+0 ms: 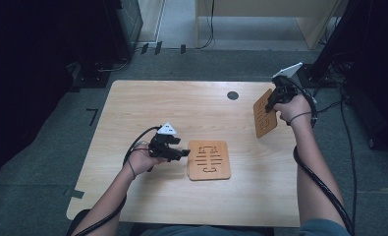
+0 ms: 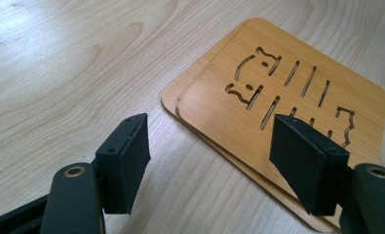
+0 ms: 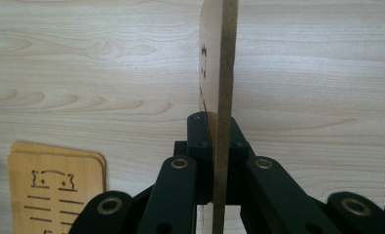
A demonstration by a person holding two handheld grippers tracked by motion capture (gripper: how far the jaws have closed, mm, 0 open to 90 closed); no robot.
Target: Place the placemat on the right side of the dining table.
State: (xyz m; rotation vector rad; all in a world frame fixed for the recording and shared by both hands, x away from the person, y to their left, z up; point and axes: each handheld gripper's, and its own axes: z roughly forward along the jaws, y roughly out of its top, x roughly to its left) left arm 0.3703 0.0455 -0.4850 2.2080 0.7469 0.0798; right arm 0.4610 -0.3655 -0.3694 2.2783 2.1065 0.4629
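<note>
Left claw (image 1: 174,150): held open just beside the left edge of the stacked flat bamboo-coloured wooden coasters with fish-skeleton cut-outs (image 1: 209,160); in the left gripper view its jaws stand wide apart, nothing between them, one over bare wood and one over the stack's near corner (image 2: 278,112).
Right claw (image 1: 275,101): closed on a single wooden coaster of the same kind (image 1: 264,114), which is held on edge above the far right of the tabletop; in the right gripper view the thin board (image 3: 219,73) is seen clamped edge-on between both jaws.
Stack: two coasters at least are seen lying flat, slightly offset, on the pale wood-grain tabletop (image 1: 147,103), right of the left claw.
Handling: the boards are judged light, stiff and thin, with a smooth face that may slip; the slotted middle is judged the weaker part, so a hold across a plain rim is advised.
Hold point: the offset lip at the stack's near corner is judged the easiest place for a jaw to be slid under.
Edges and room: ample bare tabletop is seen around both claws; the held coaster is near the right edge, and a small dark round disc (image 1: 233,95) lies well apart, towards the far edge.
</note>
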